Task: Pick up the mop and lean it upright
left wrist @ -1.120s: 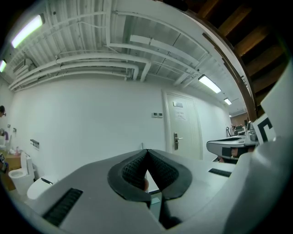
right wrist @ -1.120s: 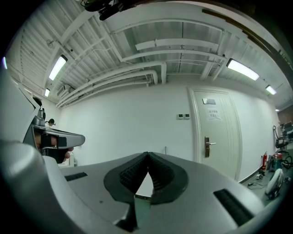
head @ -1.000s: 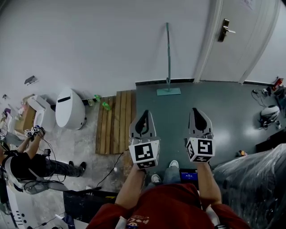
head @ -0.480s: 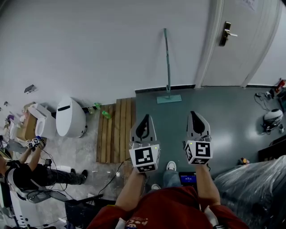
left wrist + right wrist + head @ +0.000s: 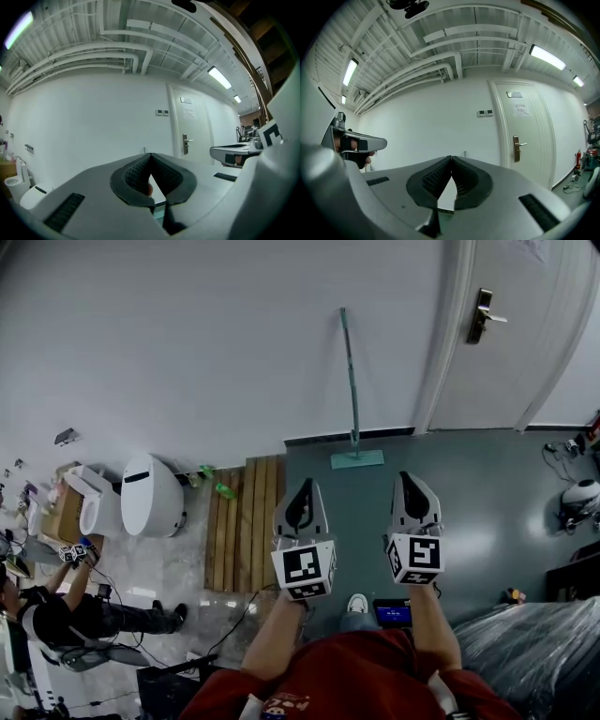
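While I hold both tools level in front of me, the mop is already upright. It is one teal mop with a thin pole and a flat rectangular head (image 5: 355, 458). It leans against the white wall (image 5: 187, 343), and its head rests on the grey-green floor (image 5: 487, 484) at the foot of the dark skirting, just left of the door frame. It is well apart from both tools.

I count two grippers. The left gripper (image 5: 304, 484) has its dark ribbed pads pressed together at the tips, with nothing pinched between them. The right gripper (image 5: 411, 477) is the same, pads meeting and empty. They sit side by side, each with one marker cube behind the jaws.

There is one white panelled door (image 5: 506, 343) with one brass lever handle (image 5: 487, 315). One slatted wooden mat (image 5: 246, 521) lies to the left, with one rounded white toilet (image 5: 150, 495) beside it. One other person (image 5: 56, 615) sits low at the far left.
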